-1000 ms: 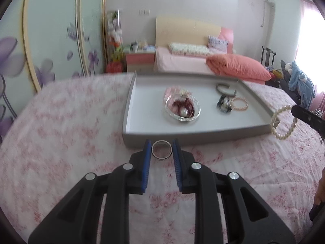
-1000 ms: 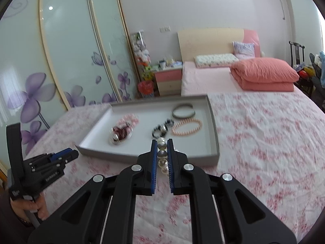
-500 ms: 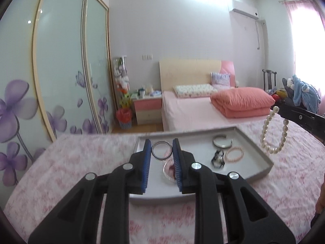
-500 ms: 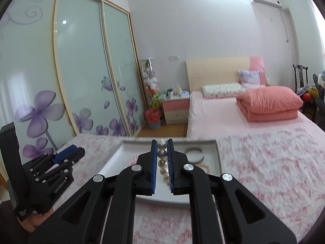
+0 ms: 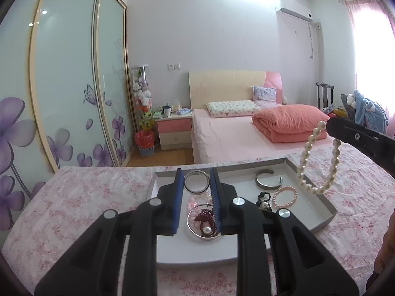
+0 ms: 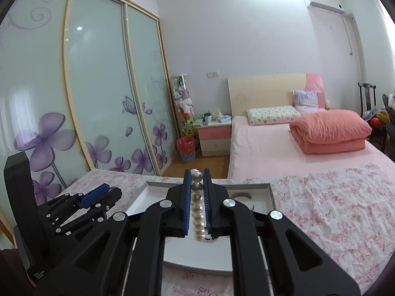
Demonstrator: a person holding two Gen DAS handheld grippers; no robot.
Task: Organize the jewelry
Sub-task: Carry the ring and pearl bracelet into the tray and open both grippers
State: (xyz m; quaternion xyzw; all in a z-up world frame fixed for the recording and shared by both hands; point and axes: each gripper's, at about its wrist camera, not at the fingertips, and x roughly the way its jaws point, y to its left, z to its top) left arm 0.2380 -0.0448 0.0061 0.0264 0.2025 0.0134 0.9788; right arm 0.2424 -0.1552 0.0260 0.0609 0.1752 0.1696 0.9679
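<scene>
- Above the grey tray (image 5: pixel 328 207), left gripper (image 5: pixel 196 185) held level, pads clamped on a silver bangle (image 5: pixel 196 182) standing upright between them.
- Right gripper (image 6: pixel 196 197) pinches a pearl strand (image 6: pixel 197 206); from the left wrist view it comes in from the right and the loop dangles over the tray's right edge.
- Tray on floral cloth (image 5: pixel 81 197) holds glass dish (image 5: pixel 201 222) of dark beads, open cuff (image 5: pixel 267 180), pink bead bracelet (image 5: pixel 285 196).

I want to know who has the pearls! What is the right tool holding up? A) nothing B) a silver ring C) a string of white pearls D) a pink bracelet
C: the right tool is shut on the string of white pearls, which hangs in a loop above the gray tray.
</scene>
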